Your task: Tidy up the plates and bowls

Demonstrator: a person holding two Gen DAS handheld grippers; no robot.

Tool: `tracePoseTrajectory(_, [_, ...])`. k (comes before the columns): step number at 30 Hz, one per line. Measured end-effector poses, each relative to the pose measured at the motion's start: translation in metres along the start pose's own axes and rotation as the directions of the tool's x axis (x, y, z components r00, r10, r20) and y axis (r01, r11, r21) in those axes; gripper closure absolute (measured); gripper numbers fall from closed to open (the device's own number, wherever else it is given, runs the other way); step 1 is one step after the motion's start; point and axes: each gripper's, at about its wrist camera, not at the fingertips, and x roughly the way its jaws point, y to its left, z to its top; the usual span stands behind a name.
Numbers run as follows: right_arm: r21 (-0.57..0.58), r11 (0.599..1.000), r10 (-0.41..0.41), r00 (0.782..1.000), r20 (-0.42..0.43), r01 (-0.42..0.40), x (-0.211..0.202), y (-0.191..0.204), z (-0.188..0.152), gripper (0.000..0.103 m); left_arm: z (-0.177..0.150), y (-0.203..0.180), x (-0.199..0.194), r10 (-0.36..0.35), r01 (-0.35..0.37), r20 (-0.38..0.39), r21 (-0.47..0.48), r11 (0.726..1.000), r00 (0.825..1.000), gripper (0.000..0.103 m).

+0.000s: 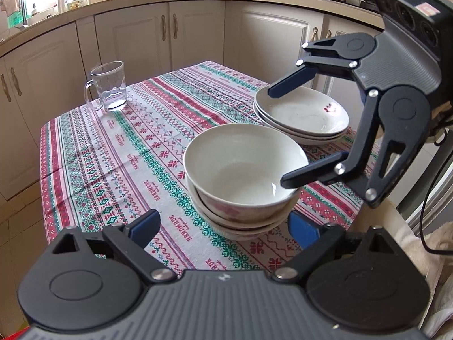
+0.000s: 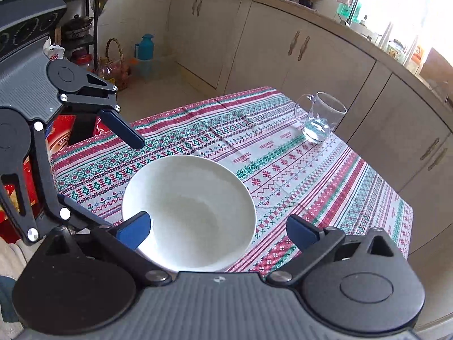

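A stack of white bowls (image 1: pixel 243 170) with a red pattern outside stands on the patterned tablecloth (image 1: pixel 113 155). Behind it to the right sits a stack of shallow white plates (image 1: pixel 308 113). My left gripper (image 1: pixel 223 226) is open, its blue pads either side of the bowl stack's near base without pressing it. The right gripper (image 1: pixel 277 137) comes in from the right, open wide, one finger over the top bowl's rim and the other over the plates' rim. In the right wrist view the top bowl (image 2: pixel 189 212) lies between the open right gripper (image 2: pixel 218 231); the left gripper (image 2: pixel 124 181) stands open at left.
A clear glass mug (image 1: pixel 109 87) (image 2: pixel 320 119) stands at the far corner of the table. Cream cabinets run along the walls. A white cloth (image 1: pixel 436 255) lies by the table's right edge. A red box (image 2: pixel 59 138) and a teal flask (image 2: pixel 145 46) are on the floor.
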Motion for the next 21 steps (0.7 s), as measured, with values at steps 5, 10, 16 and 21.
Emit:
tracePoseTrajectory(5, [0.042,0.999,-0.001,0.999,0.034,-0.001,-0.021,-0.006,-0.016,0.000,-0.007,-0.004,0.007,-0.031,0.032,-0.016,0.045,0.998,0.999,0.007])
tracePoseTrajectory(10, [0.065,0.997,0.044,0.999,0.001,-0.044,-0.014,-0.004,-0.036,0.000,-0.012,-0.005,0.021,-0.059,0.061,-0.028,0.079,0.995,0.998,0.007])
tracePoseTrajectory(16, [0.101,0.990,0.103,0.994,-0.039,-0.098,0.015,-0.004,-0.051,0.000,-0.012,0.000,0.037,-0.076,0.079,-0.036,0.103,0.992,0.996,0.007])
tracePoseTrajectory(21, [0.097,0.991,0.100,0.992,-0.072,-0.093,0.036,-0.006,-0.054,0.000,-0.011,0.006,0.049,-0.089,0.095,-0.050,0.133,0.987,0.995,0.007])
